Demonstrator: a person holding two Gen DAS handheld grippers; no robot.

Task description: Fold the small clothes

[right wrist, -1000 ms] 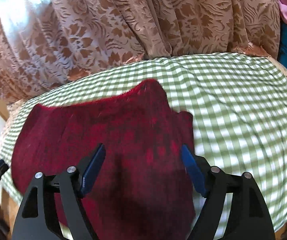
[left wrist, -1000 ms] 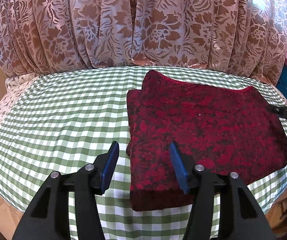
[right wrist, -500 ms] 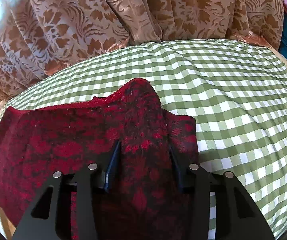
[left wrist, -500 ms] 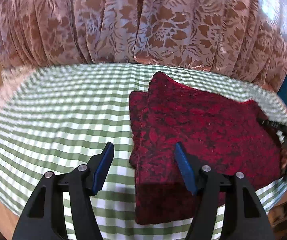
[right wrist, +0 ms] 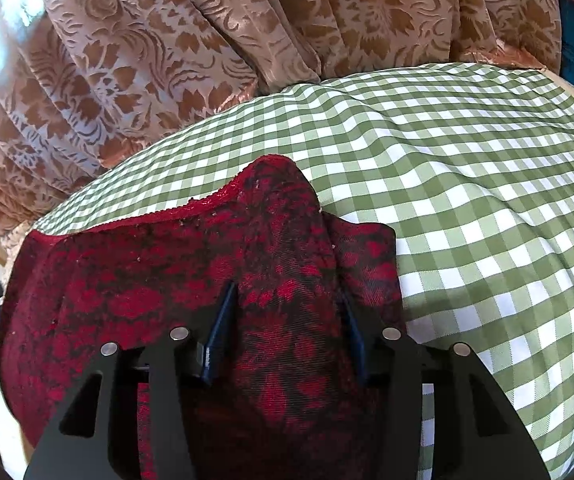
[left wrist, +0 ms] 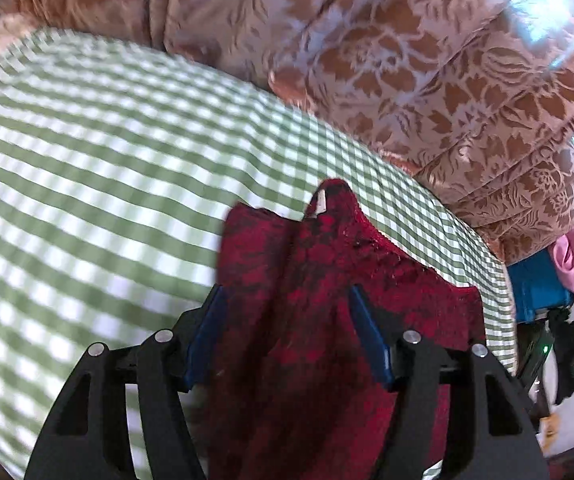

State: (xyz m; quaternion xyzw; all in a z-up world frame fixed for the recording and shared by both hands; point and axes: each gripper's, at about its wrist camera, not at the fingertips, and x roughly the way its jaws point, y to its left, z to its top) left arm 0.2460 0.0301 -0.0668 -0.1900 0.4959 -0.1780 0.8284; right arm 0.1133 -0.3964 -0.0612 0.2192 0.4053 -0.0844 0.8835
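Bare checked tablecloth (right wrist: 487, 200) open beside red garment (right wrist: 167, 280), patterned curtain (right wrist: 207, 40) walling far edge

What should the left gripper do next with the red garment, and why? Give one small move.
Probably let the left gripper finish its pinch: its jaws are closing with a ridge of the red patterned garment bunched between them, on the green checked tablecloth, so lifting now might drop it.

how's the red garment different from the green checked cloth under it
The red garment is dark red with a black floral pattern; the checked cloth has green and white squares. The garment is bunched into raised folds; the cloth lies mostly flat. The garment covers only part of the cloth. Both are fabric.
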